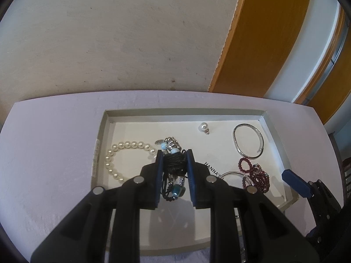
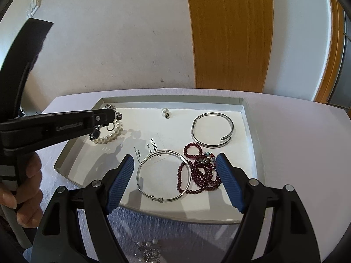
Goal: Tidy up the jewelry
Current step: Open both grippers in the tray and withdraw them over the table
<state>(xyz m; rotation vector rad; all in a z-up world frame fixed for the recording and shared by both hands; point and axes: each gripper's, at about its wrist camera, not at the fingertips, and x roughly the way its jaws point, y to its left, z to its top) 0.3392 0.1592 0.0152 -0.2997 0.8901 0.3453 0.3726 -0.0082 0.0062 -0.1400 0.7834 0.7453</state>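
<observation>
Nearest item, left wrist view: left gripper (image 1: 174, 173), blue pads pinching a black cord bracelet (image 1: 174, 166) strung with pale blue and teal beads and silver charms; part of it dangles free below the pads. It hangs over the left half of the shallow white tray (image 1: 184, 112), apparently about to be laid there beside the pearl strand.

Landmark: tray, resting on a pale table (image 1: 54, 142).

- Pearl bracelet (image 1: 122, 153): on the tray floor at its left side, lying flat as an open loop, partly hidden behind the left gripper.
- Single pearl earring (image 1: 203, 127): near the tray's far wall, alone, well apart from the rest.
- Open silver bangle (image 2: 212, 129): far right of the tray, flat.
- Closed silver bangle (image 2: 163, 175): near front centre of the tray, overlapping the garnet strand's edge.
- Dark red bead strand (image 2: 199, 173): front right of the tray, coiled in a heap.
- Right gripper (image 2: 175, 179): jaws spread wide and empty, poised above the closed bangle and red beads, probably ready for the next pick.
- Small silver and pearl pieces (image 2: 149, 249): outside the tray, on the table before its front edge; too blurred to identify.

Each type keeps its own patch, so pieces stay untangled.
</observation>
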